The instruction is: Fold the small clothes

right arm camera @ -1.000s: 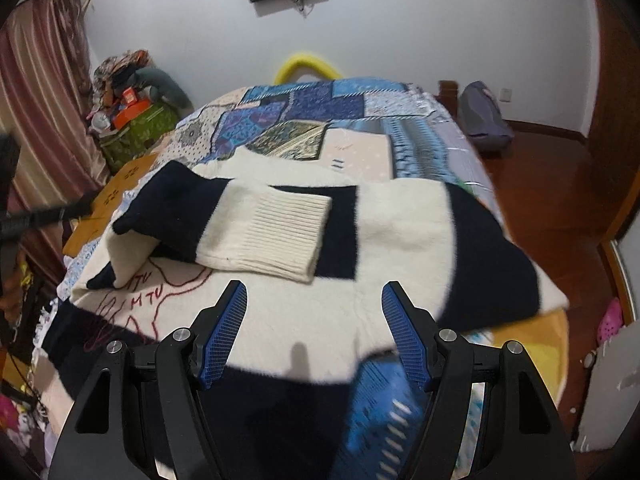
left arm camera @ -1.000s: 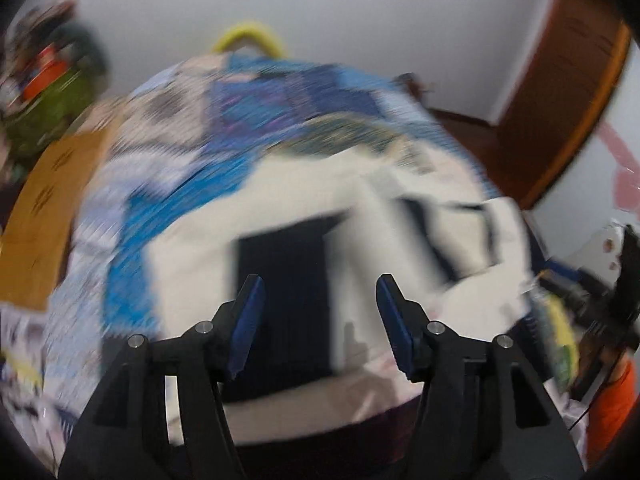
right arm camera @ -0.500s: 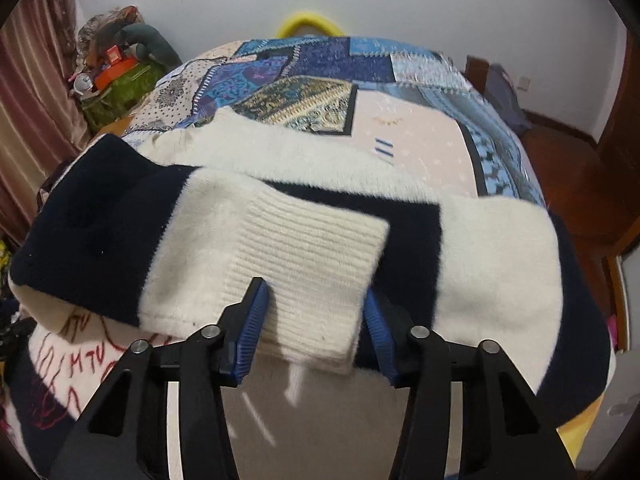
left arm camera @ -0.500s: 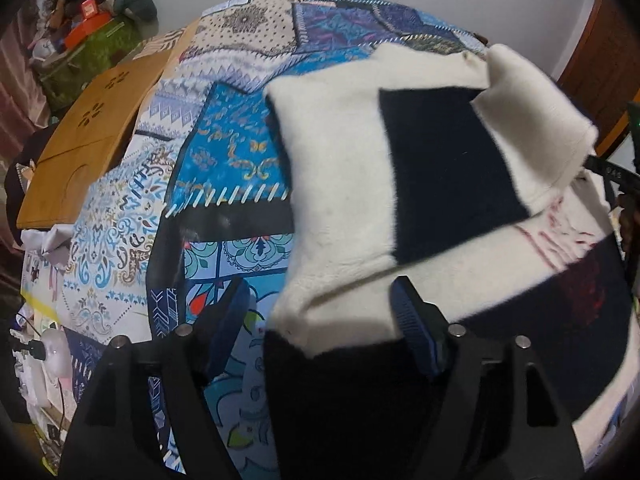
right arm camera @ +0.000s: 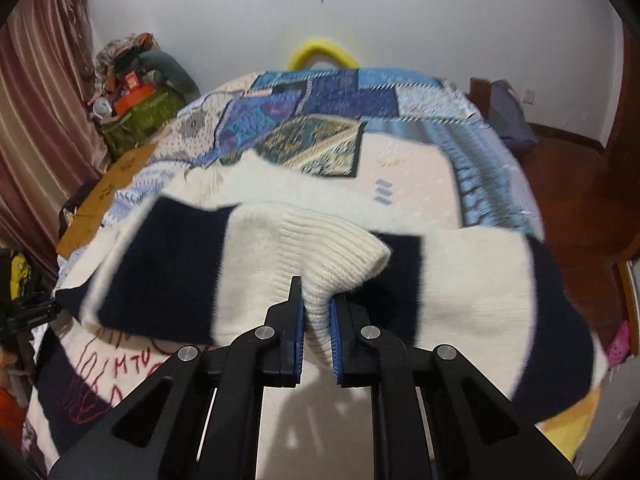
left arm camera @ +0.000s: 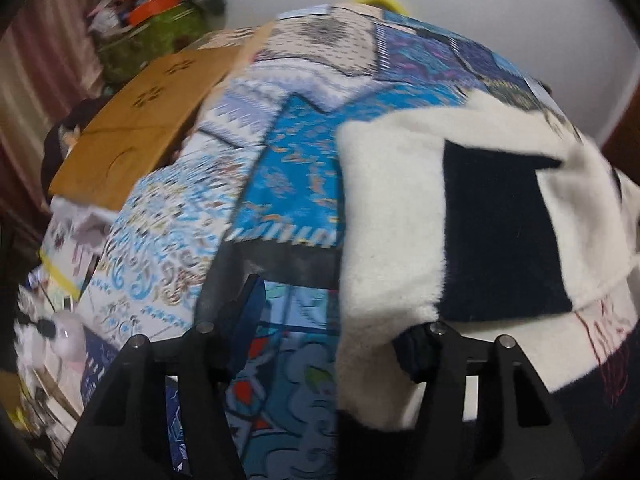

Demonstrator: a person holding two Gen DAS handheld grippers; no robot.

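A cream and navy striped sweater with red stitching lies on a patchwork bedspread. My right gripper is shut on the ribbed cream cuff of a sleeve folded across the body. In the left wrist view the sweater fills the right side. My left gripper is open at the sweater's left edge; the cloth drapes between the jaws and hides the right fingertip.
A brown cardboard sheet lies on the bed's left edge. A green box with clutter stands by the curtain. A yellow loop sits at the headboard. Wooden floor and a bag lie to the right.
My right gripper has closed on the sleeve cuff and lifted it a little. My left gripper has swung to the sweater's left edge, and cloth now covers its right finger.
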